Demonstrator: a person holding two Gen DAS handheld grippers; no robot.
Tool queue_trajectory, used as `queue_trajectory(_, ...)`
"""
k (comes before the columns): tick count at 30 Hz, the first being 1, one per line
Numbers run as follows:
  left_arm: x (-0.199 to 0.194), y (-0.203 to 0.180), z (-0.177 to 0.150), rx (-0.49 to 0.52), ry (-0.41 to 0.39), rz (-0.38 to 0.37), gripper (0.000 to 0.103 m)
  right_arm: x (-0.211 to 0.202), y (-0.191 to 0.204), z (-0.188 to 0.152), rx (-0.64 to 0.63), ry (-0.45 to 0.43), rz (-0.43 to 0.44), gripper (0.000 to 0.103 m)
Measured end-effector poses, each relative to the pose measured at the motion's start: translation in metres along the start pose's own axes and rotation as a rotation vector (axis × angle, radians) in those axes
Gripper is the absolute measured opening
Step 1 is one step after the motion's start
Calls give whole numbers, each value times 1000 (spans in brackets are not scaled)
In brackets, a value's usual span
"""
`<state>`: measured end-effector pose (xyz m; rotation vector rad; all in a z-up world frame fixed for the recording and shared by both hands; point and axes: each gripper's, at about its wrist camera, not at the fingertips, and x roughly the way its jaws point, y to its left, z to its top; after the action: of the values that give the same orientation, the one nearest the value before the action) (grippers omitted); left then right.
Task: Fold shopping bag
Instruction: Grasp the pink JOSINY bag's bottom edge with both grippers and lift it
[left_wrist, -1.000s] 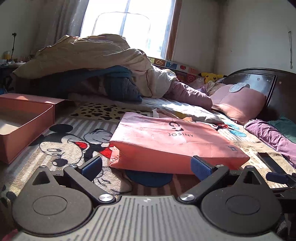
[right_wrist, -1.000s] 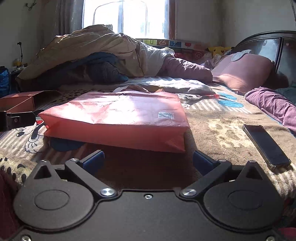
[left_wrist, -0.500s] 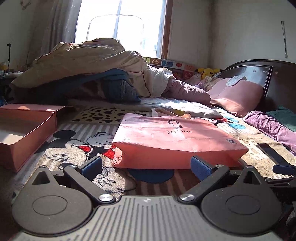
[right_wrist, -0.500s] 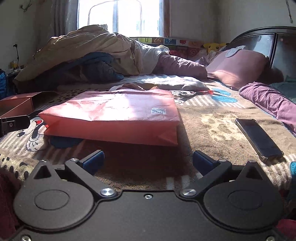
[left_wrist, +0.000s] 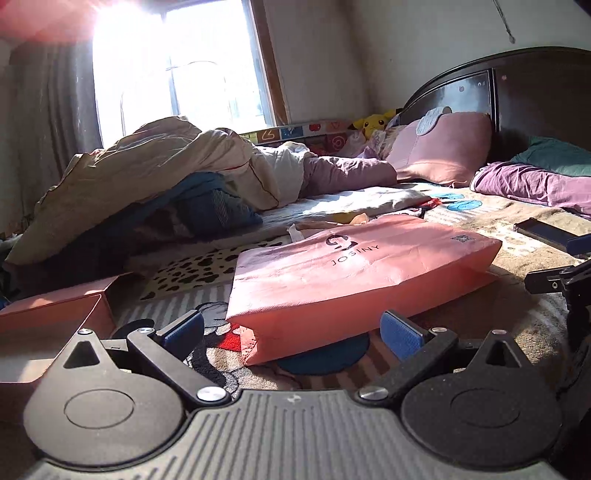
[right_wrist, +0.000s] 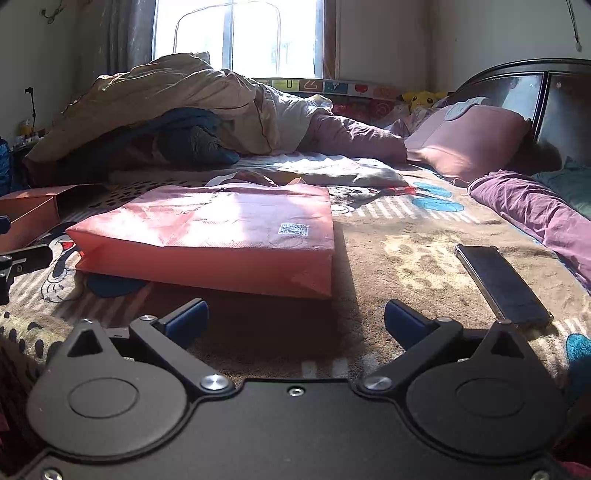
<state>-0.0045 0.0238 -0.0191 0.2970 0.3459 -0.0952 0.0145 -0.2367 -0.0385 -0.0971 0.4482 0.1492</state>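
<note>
While both tools gape wide, pink bag (left_wrist: 343, 273) flat on blanket (right_wrist: 406, 258), handles mostly hidden behind.

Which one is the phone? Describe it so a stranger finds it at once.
Start at the dark wooden headboard and come down the patterned bedspread. Right of the flat pink paper shopping bag lies a slim black rectangular phone, the only dark glossy slab there.

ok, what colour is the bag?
Salmon pink bag with dark JOSINY lettering, clearest in the left wrist view.
</note>
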Motion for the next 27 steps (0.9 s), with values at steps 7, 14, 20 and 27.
queue_trajectory(7,13,3,-5,173,4,-19,102,15,2,2,-109,-4,-2,103)
queue_trajectory(14,30,-13,-15,418,8,-29,102,28,14,1,-381,-46,-27,102)
queue_trajectory(20,54,-22,-29,669,-4,-18,99,49,43,-20,-800,-106,-47,99)
queue_trajectory(27,82,-25,-36,849,-16,-25,71,72,33,-19,-1010,-97,-5,98)
